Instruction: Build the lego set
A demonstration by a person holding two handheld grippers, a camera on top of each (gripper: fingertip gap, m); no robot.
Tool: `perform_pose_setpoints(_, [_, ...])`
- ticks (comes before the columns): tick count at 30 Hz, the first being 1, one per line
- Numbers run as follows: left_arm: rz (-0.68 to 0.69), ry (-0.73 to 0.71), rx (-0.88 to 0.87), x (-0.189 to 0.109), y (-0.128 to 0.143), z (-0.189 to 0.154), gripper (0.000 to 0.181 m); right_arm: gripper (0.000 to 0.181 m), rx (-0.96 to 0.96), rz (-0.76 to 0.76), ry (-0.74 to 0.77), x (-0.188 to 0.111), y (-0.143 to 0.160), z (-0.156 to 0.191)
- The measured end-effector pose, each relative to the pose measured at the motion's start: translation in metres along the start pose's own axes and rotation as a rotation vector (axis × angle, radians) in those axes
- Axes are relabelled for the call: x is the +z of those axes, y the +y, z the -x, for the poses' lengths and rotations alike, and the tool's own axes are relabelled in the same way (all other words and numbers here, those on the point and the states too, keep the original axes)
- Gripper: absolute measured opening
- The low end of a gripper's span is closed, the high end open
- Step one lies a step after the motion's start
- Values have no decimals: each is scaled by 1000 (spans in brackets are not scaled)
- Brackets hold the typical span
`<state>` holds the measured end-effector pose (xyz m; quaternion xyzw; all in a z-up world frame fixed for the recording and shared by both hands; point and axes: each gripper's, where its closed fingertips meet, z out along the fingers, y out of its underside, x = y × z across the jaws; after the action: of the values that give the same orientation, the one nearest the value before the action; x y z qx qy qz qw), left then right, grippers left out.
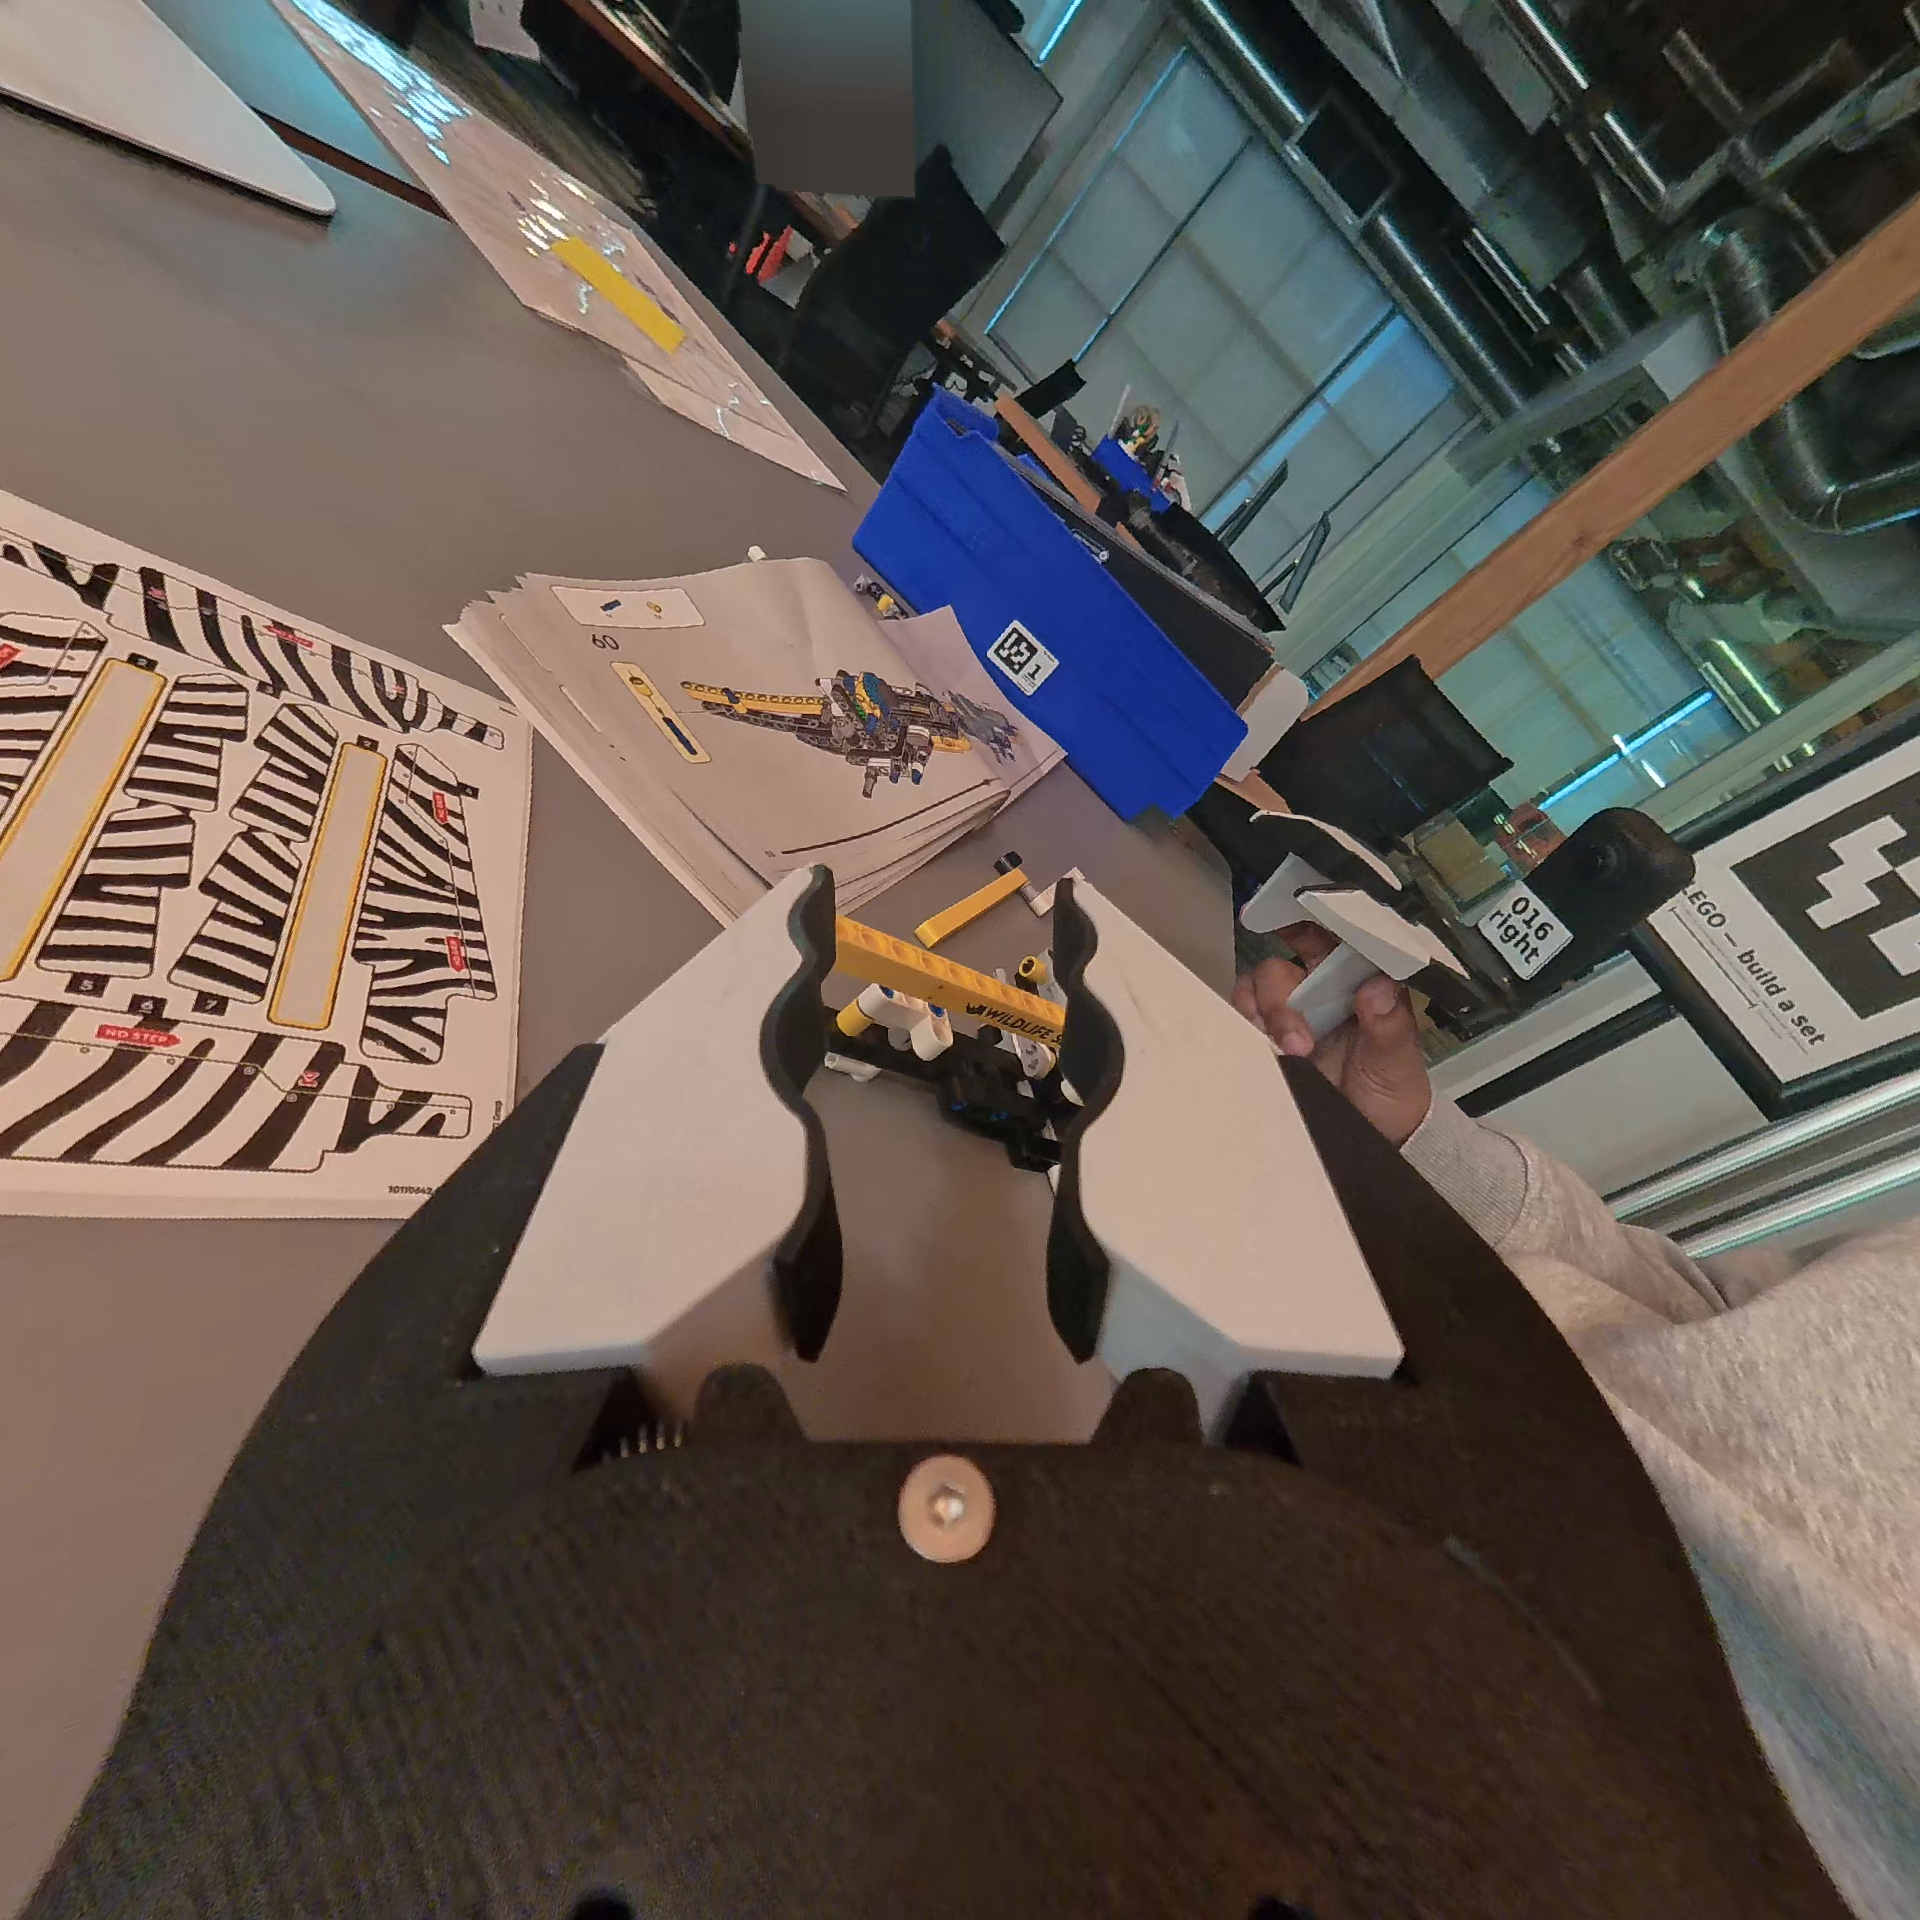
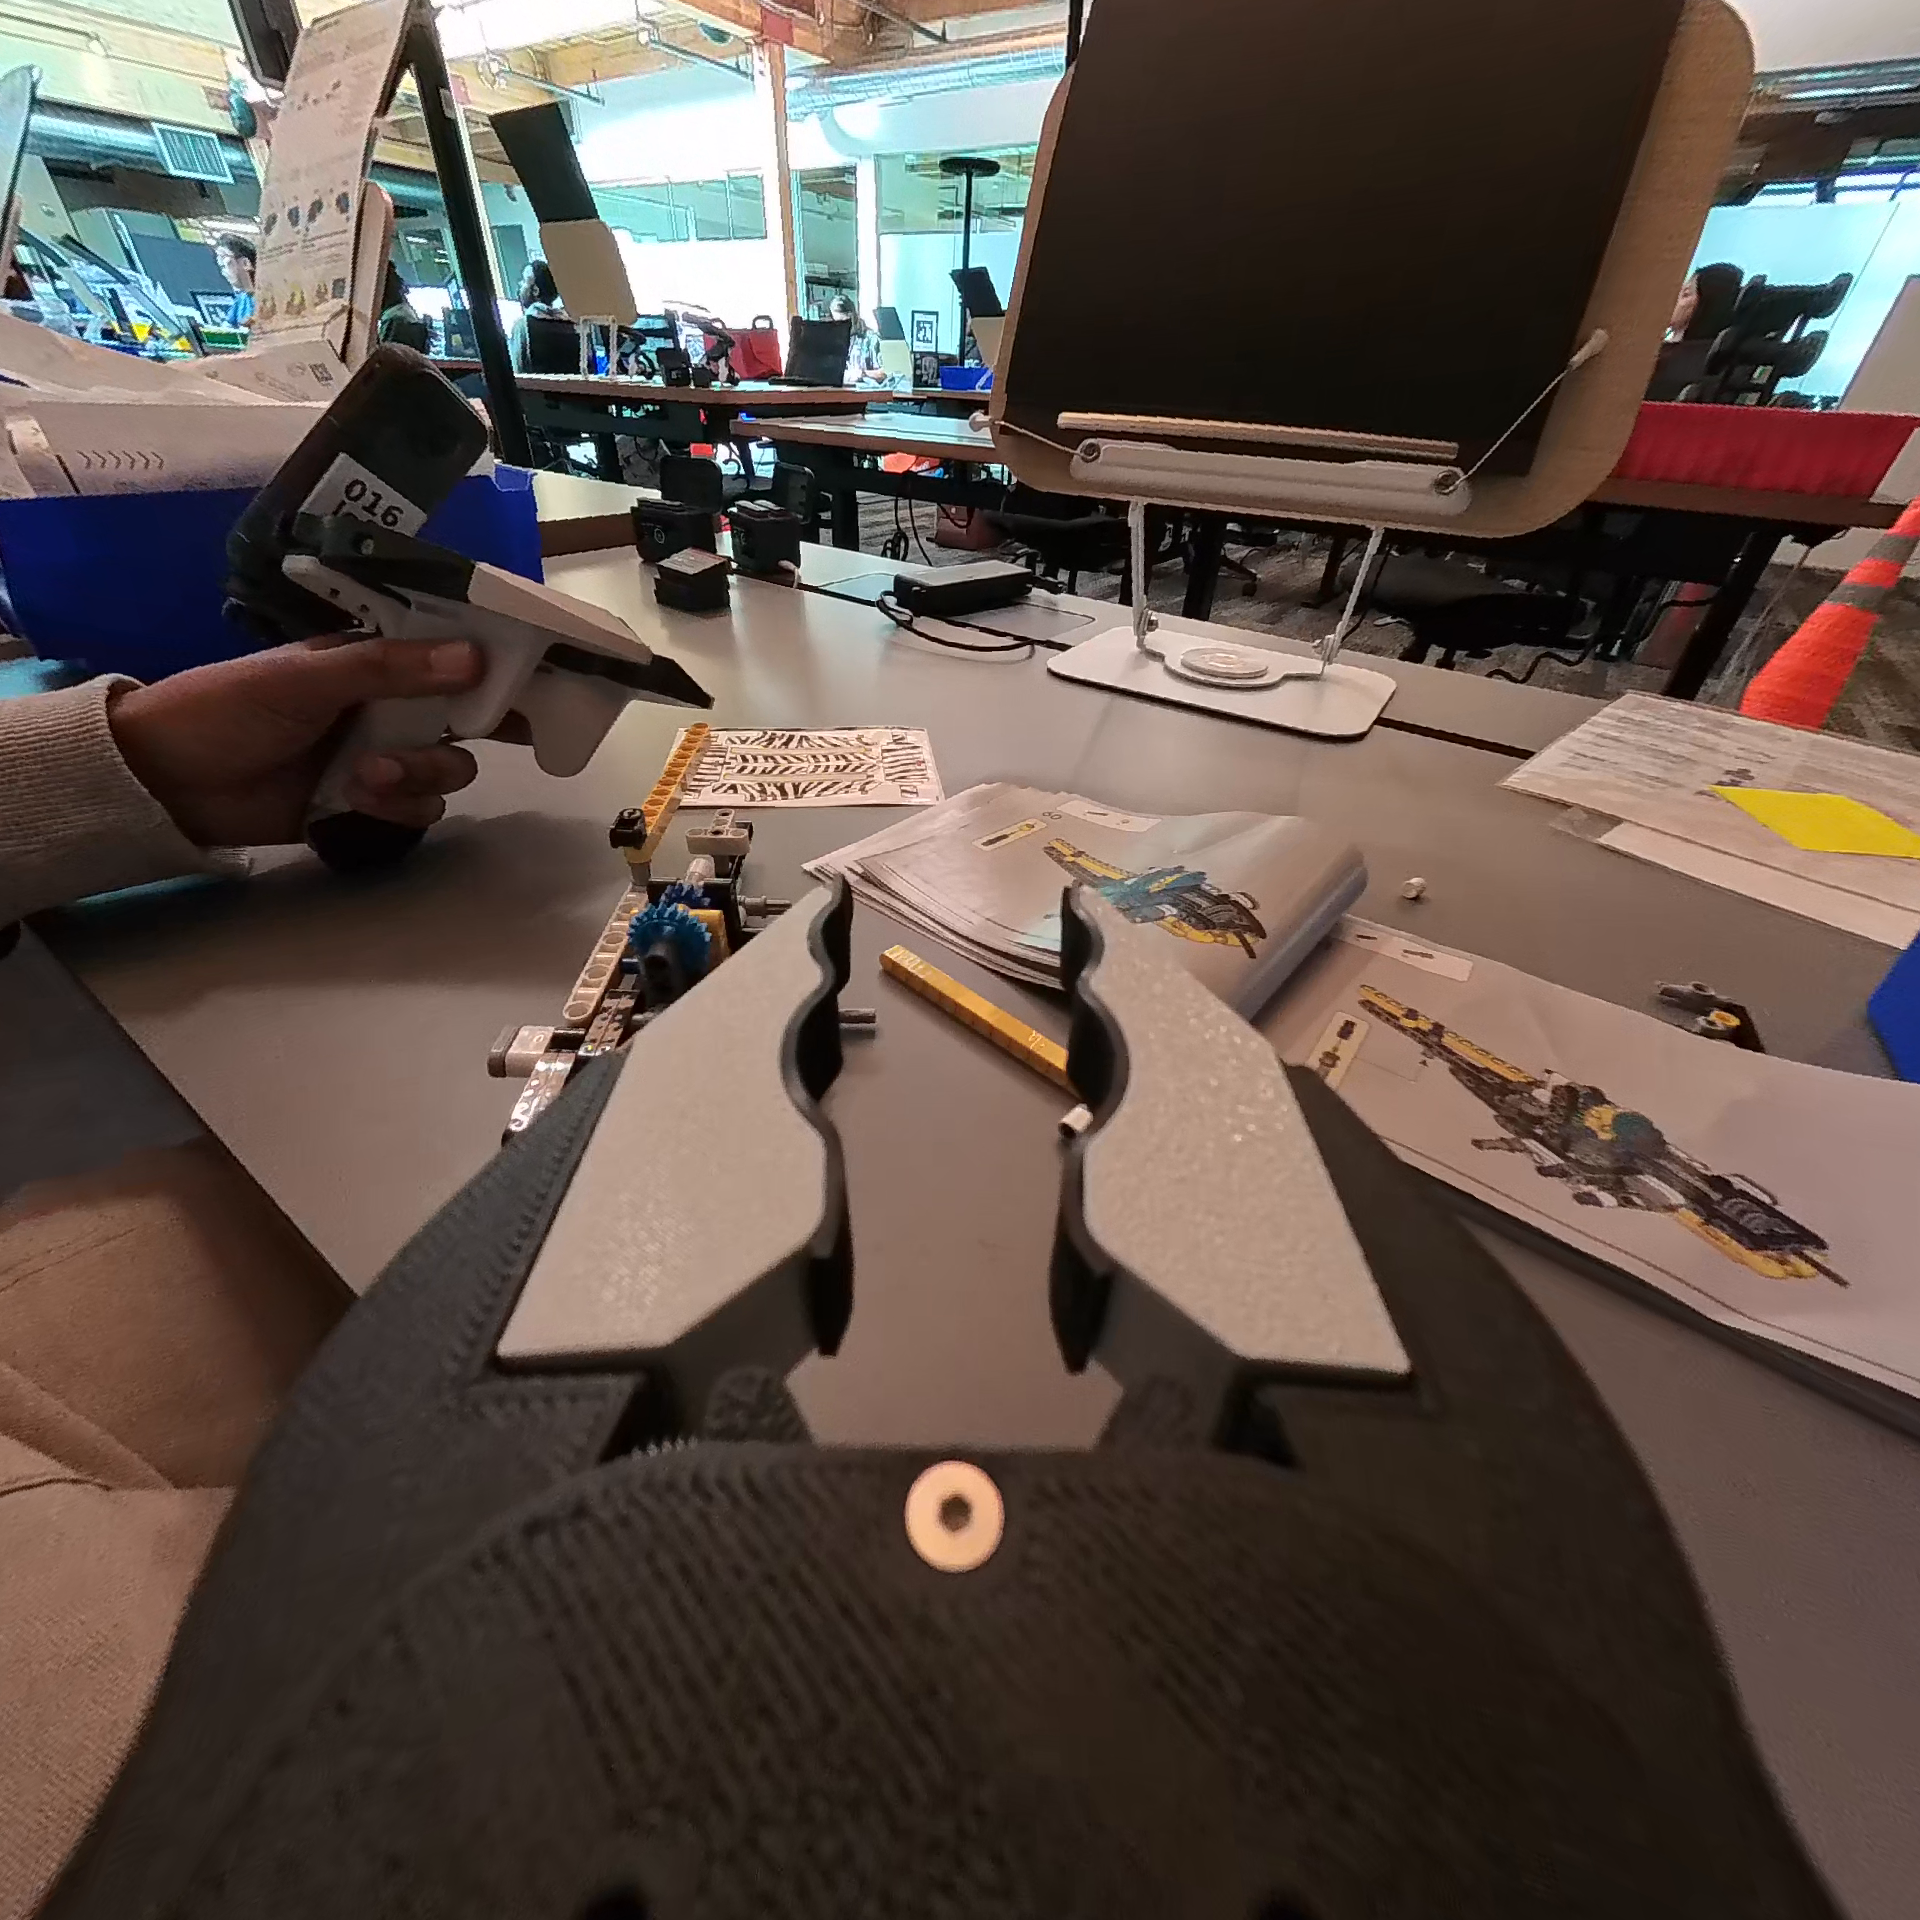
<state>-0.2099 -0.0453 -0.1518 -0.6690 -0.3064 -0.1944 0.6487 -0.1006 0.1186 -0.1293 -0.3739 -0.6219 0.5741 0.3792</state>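
Both grippers are held above the grey table (image 2: pixel 312 997), and neither has hold of anything.

**Left gripper** (image 1: pixel 943 914). The grey fingers with black inner pads stand well apart. Between them, farther off, lies the partly built lego assembly (image 1: pixel 951 1023), a long yellow perforated beam on a black and white frame. The aim along the assembly suggests an approach for a grasp or for steadying it.

**Right gripper** (image 2: pixel 951 925). The fingers stand apart to a similar width. In the gap lie a loose slim yellow bar (image 2: pixel 977 1013) and, close to the right finger, a small white cylindrical pin (image 2: pixel 1073 1122). Both rest flat on the table, apart from the assembly (image 2: pixel 644 935), whose blue gear faces this view. This gripper is probably lined up to collect the next part; which of the two is meant cannot be told.

**Reference material.** The open grey instruction booklet (image 1: pixel 769 707) lies just beyond the assembly, its pages facing up so that the diagram can be read during work. The zebra-striped sticker sheet (image 1: pixel 229 873) lies flat beside the booklet.

**Containers.** A blue plastic bin (image 1: pixel 1039 623) sits behind the booklet, at the table's far edge in the left wrist view. Its side wall faces the camera, so its contents are hidden. A few small loose pieces lie at its base, too small to identify.
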Motion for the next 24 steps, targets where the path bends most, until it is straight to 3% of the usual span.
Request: perform_pose_setpoints(24, [6,1,-7,1,1,1,40,37,-4,9,-5,1,1,1])
